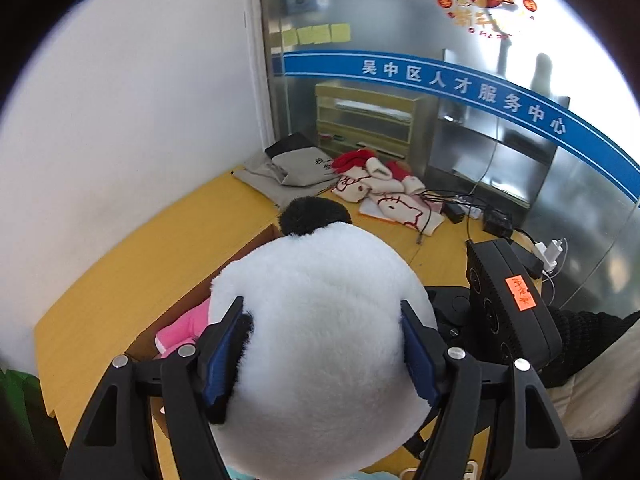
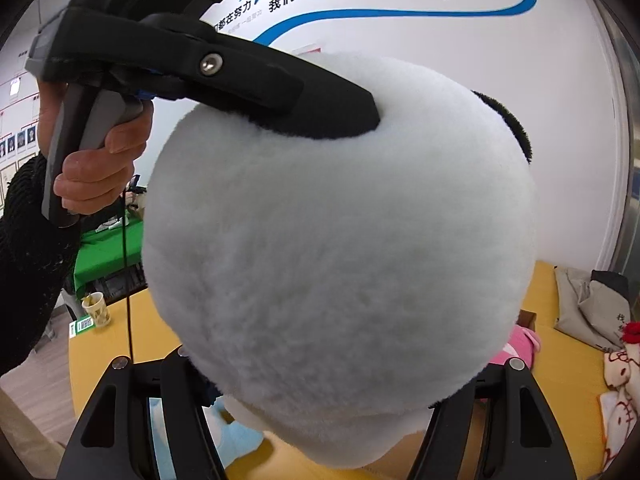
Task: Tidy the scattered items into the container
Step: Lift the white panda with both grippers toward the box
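Big round white plush panda head with black ear (image 1: 320, 344) pinched between both claws, lifted above yellow surface (image 1: 132, 264). Left claw (image 1: 324, 344) clamps its sides; right claw (image 2: 320, 384) grips underneath. Pink plush toy (image 1: 184, 328) lies below-left of left claw.

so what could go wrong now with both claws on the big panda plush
1. The left claw and right claw squeeze only soft fur on the panda plush, so it could slip free.
2. It looks wider than the cardboard box, which already holds a pink toy, so it may jam or spill out.
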{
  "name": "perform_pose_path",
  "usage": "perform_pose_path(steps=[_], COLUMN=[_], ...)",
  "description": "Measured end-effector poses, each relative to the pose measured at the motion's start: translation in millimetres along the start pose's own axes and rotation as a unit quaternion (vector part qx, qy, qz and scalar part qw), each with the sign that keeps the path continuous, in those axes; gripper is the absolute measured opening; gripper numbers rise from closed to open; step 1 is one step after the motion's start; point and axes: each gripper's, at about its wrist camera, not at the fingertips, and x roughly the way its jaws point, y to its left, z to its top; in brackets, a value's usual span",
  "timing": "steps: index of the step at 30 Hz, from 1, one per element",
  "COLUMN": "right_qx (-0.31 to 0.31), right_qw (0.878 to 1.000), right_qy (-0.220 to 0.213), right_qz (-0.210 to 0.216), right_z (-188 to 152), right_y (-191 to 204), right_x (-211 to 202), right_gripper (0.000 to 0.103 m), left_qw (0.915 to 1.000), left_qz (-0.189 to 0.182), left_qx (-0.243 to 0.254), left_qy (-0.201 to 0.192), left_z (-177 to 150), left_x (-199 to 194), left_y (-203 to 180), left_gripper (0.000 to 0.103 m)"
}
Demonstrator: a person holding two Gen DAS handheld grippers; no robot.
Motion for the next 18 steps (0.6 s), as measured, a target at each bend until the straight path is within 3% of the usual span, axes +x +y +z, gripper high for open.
perform_pose_path(steps=[9,14,18], right_qx=[0.113,0.208,0.238], right_qw=[0.99,0.97,0.957], right_qy=[0.074,0.119,0.164], right_qz=[0.026,0.047,0.039], right_z=[-56,-89,-107], right_y=[-34,-52,-53], right_x=[101,148,169], right_gripper=[0.075,0.075,0.075], left_qw=[0.9924,0.9824,0.9718], left_qz=[-0.045,-0.062,-0.076], left_qx=[-0.081,-0.122,-0.152], left_qy=[0.081,0.127,0.164], left_z=[-36,-62,-84], left_x=[110,164,204], left_y=[90,124,142], left_gripper=[0.07,0.07,0.071])
